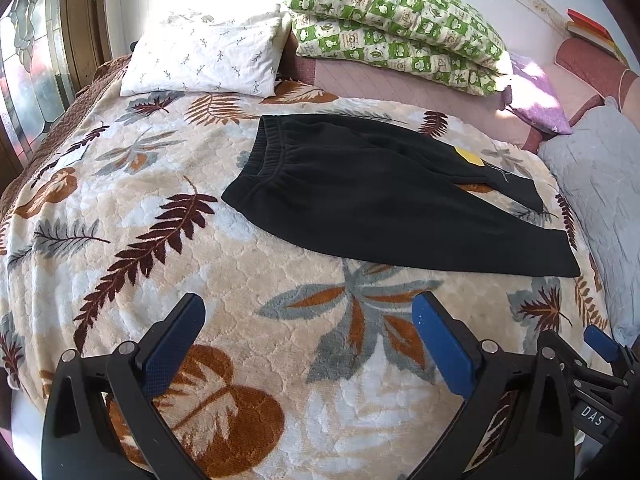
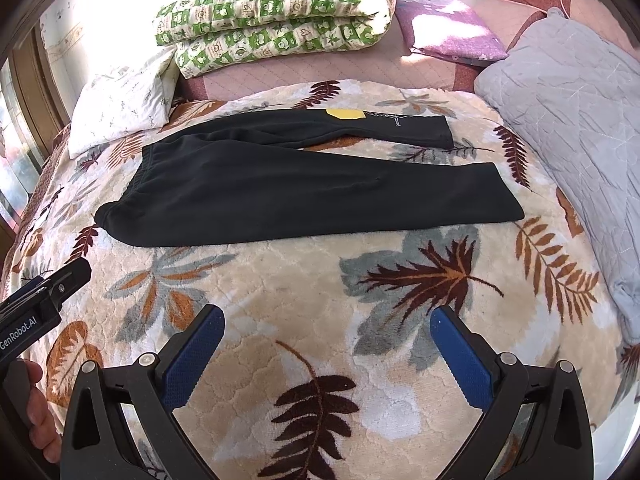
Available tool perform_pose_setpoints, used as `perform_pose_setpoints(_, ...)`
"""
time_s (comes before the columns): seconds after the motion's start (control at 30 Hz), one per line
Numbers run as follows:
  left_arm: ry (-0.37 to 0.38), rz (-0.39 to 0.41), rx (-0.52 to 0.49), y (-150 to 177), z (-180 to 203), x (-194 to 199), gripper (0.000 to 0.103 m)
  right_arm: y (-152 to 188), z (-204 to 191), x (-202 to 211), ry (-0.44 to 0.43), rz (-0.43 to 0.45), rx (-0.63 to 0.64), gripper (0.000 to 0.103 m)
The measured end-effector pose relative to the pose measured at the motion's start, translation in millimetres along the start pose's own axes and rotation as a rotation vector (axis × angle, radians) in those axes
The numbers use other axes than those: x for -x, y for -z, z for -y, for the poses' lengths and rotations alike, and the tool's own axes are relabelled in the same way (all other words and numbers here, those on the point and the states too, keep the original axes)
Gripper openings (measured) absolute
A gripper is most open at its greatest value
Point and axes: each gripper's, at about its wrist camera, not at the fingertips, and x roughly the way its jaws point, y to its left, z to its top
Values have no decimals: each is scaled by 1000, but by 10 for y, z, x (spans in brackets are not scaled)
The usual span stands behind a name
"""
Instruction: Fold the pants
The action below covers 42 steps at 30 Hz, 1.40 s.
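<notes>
Lying clear ahead of both spread grippers, left and right: pants, pillows beyond, blanket between.

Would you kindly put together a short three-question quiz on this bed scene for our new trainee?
1. True or false: the black pants already lie folded in half, leg on leg.
2. Multiple choice: the elastic waistband points toward A) the white pillow, B) the grey cushion, C) the cameras.
3. Short answer: how do the left tongs and right tongs stand, and what do they hold?

Key
1. False: the two legs lie spread apart on the leaf-print blanket, with blanket showing between them.
2. A.
3. Both are open and hold nothing, hovering over the blanket short of the pants.
</notes>
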Motion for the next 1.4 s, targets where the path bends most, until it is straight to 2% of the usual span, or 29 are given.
perform_pose_setpoints(0.77,-5,7,0,26,19,7,103,18,111,32,3,9,-14,103)
perform_pose_setpoints(1.4,-20,-26,7,-26,65,-115,103,3,137,-102,-5,-18,-25,103)
